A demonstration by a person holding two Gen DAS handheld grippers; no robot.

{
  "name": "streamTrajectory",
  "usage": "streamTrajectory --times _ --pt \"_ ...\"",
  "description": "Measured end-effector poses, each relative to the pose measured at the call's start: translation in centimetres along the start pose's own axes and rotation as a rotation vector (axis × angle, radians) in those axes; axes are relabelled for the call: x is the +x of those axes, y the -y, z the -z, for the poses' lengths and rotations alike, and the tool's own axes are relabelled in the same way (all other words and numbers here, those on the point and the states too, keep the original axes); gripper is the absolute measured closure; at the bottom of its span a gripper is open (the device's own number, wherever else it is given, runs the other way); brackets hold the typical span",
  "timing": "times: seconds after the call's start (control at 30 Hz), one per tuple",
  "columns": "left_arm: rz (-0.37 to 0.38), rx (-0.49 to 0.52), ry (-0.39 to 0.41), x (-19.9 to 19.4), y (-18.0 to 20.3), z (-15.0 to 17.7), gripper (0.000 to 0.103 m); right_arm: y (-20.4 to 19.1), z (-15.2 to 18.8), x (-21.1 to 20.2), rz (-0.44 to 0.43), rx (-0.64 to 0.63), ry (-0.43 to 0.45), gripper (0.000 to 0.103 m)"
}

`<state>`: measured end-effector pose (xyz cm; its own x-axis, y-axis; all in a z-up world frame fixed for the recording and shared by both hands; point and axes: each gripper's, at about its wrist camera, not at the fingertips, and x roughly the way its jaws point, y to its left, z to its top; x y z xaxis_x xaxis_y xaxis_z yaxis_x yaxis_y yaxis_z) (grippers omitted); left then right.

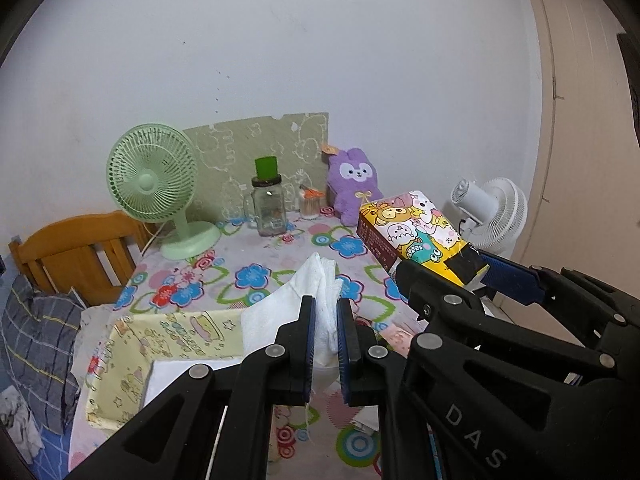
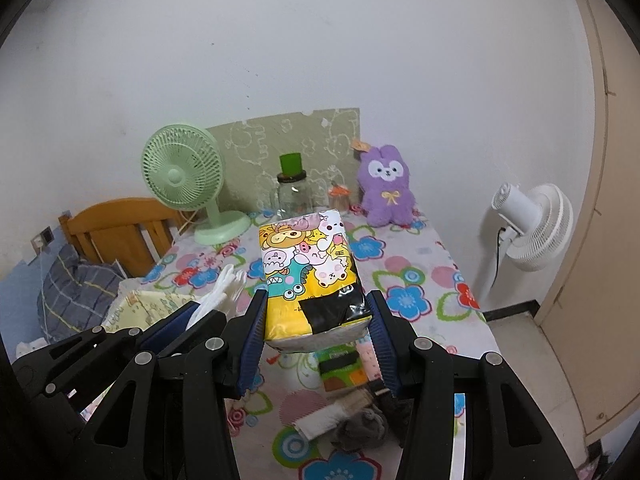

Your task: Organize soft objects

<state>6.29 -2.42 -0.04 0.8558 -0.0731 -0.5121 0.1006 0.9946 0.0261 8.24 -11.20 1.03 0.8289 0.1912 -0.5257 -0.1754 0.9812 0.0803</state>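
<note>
My left gripper [image 1: 326, 344] is shut on a white folded towel [image 1: 304, 304], which it holds above the flowered tablecloth [image 1: 260, 272], beside a pale yellow fabric basket [image 1: 132, 344]. My right gripper [image 2: 316, 320] is shut on a yellow cartoon-printed tissue pack [image 2: 308, 268], lifted off the table; the same tissue pack [image 1: 412, 232] shows at the right of the left wrist view. The white towel [image 2: 224, 292] and the left gripper's fingers [image 2: 176, 320] appear at the left of the right wrist view. A purple plush rabbit [image 2: 386, 188] sits at the back of the table.
A green desk fan [image 1: 154, 184], a glass jar with a green lid [image 1: 268, 200] and a small jar of sticks [image 1: 310, 204] stand at the back. Under the right gripper lie a green packet [image 2: 344, 364], a grey cloth [image 2: 360, 428] and a roll. A white floor fan [image 2: 528, 228] stands right, a wooden chair [image 1: 76, 252] left.
</note>
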Motion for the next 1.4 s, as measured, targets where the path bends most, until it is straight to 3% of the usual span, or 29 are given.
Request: streamTrajectory --times 0.5,1.4 --pt "-0.028 -0.038 -0.022 1.2 -4.1 0.1 0.096 -3.5 -0.8 2.5 -0.028 -0.036 -0.03 0.051" --pt "-0.135 -0.097 -0.17 5.6 -12.9 3.8 0.095 -11.6 1.6 10.0 -0.16 -0.113 -0.191 0.051"
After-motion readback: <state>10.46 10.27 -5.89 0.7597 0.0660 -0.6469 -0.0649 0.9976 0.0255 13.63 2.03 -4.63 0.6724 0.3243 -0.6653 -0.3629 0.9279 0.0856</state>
